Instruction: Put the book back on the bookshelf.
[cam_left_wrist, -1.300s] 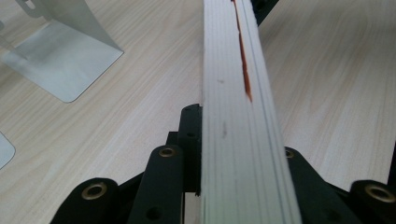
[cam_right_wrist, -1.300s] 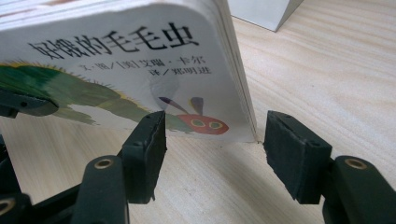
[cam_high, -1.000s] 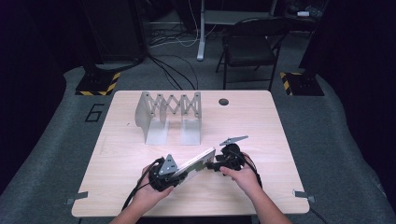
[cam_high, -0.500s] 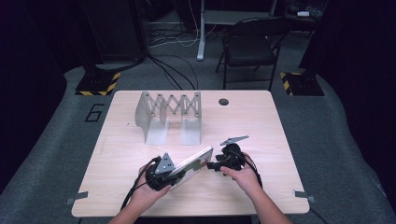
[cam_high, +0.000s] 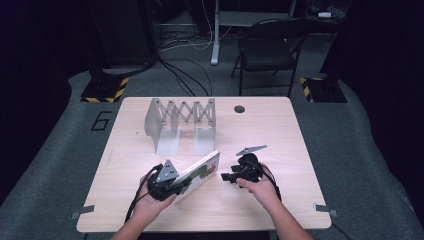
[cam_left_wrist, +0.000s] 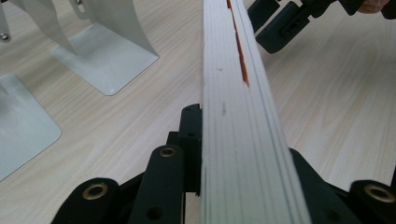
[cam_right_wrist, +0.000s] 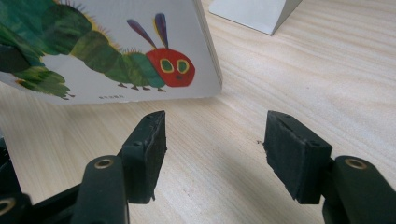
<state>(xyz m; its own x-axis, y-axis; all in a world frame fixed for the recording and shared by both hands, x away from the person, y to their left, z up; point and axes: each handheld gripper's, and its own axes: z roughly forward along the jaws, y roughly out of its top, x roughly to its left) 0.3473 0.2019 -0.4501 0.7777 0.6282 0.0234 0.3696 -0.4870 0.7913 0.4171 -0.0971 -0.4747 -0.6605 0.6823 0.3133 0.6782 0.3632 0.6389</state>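
left gripper (cam_high: 172, 182) fingers clamp the book (cam_high: 202, 171); right gripper (cam_high: 226, 177) fingers gape empty. next, likely slot it into the rack (cam_high: 172, 120).

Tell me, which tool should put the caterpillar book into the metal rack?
Probably the left tool: it is clamped on the book and sits nearer the rack. The right tool is open and empty beside it.

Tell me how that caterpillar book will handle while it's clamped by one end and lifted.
The book probably stays stiff: its thick page block shows no sag past the left gripper. It looks fairly light, since one gripper holds it tilted off the table. The glossy cover could slip, and the long free end may lever against the grip.
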